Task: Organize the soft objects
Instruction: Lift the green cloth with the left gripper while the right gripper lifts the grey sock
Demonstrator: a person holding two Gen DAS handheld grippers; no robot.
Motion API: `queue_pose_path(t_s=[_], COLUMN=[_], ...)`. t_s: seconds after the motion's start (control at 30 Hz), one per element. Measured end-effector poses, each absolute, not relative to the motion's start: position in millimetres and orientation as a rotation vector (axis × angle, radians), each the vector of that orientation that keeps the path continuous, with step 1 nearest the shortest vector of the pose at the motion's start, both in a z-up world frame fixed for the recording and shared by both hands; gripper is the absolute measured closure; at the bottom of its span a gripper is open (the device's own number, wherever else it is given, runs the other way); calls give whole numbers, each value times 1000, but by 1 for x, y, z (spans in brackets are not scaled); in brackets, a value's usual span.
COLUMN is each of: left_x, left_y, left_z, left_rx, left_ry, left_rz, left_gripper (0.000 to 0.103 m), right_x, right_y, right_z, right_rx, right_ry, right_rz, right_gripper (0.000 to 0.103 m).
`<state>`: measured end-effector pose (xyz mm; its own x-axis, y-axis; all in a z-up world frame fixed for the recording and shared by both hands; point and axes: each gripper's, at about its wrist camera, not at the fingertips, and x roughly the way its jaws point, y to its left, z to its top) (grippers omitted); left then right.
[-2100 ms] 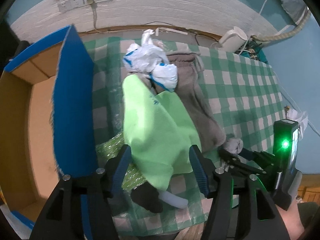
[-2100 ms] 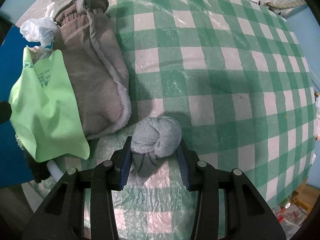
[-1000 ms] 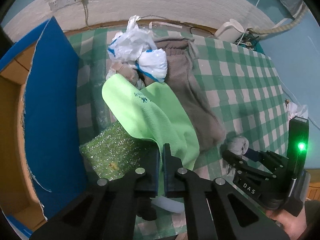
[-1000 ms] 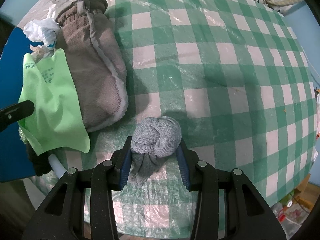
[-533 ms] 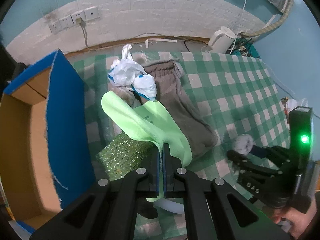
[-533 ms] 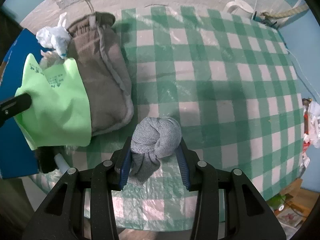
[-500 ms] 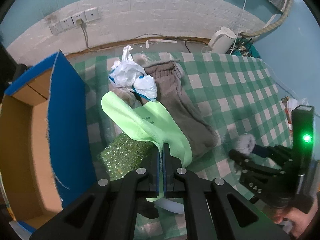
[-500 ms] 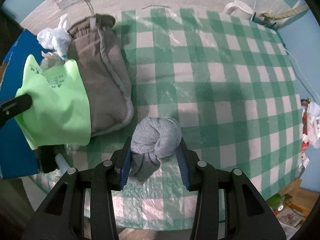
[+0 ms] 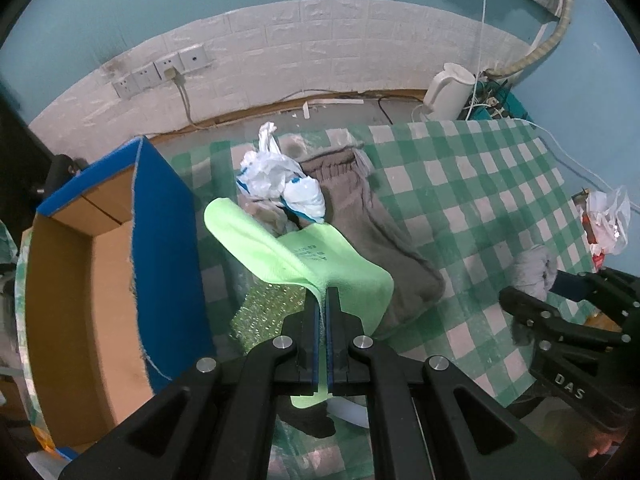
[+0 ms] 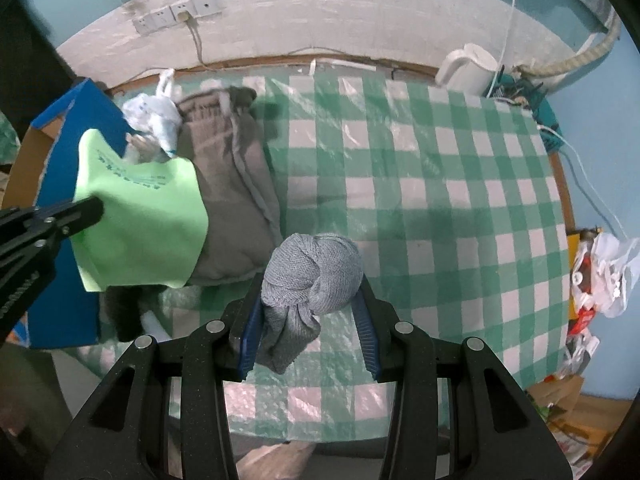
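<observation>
Cloth, green, pinched in the closed left tool, stretches away ahead-left; the right tool grips a balled sock.

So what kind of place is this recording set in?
Most likely a lived-in home room, perhaps a kitchen corner or utility space: a table under a green checked tablecloth, a white electric kettle beside tangled cables, wall sockets on a white brick-pattern panel, and a cardboard box.

knitted grey sock ball; matt green cloth; glossy, probably plastic-covered checked tablecloth.
</observation>
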<state>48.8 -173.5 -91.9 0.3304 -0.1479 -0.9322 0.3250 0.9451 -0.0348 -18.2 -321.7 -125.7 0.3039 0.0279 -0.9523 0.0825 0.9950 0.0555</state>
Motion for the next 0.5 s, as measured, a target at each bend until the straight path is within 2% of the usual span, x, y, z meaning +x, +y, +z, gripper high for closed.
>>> queue_pose_path(t_s=[0.5], left_x=[40], left_y=[-171], left_z=[-55], left_rx=[193], left_ry=[1062], left_rz=[-314], left_gripper=[101], right_x=[-14], right_y=[-309], right_z=[-92], right_rx=[68], right_ry=[1163], right_rz=[3], right_gripper=[62])
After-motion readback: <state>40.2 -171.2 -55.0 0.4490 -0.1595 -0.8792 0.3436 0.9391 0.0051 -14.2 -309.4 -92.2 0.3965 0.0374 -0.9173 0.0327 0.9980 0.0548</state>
